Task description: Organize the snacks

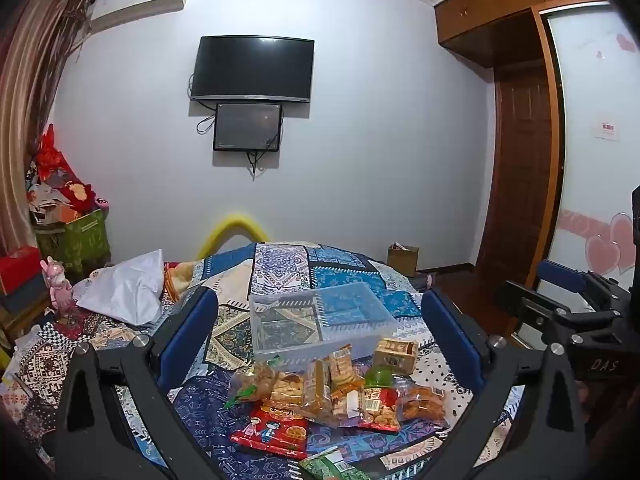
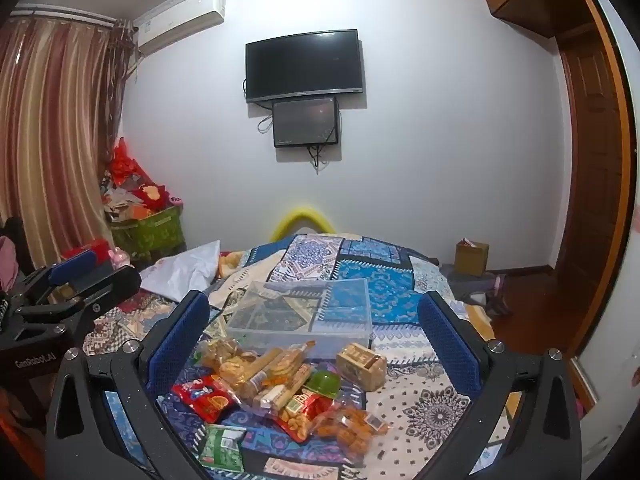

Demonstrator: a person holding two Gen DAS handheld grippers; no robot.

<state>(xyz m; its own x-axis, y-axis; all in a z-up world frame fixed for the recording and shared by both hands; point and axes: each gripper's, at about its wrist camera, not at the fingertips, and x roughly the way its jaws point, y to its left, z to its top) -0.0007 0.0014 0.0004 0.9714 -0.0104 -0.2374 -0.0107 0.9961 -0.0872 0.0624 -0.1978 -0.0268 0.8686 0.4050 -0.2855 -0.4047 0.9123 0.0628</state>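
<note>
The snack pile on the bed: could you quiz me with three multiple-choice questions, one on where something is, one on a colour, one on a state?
1. Where is the clear plastic bin relative to the snack pile?
A. Just beyond it, toward the wall
B. On the floor
C. Beneath the pile

2. What colour is the small bowl-like cup in the pile?
A. Purple
B. Green
C. White

3. How do the right gripper jaws stand?
A. Clamped on a packet
B. Clamped on the bin
C. Wide open, holding nothing

Answers: 1 A, the bin sits on the quilt behind the snacks. 2 B, it is plainly green. 3 C, the blue pads stand far apart, touching nothing.
</note>
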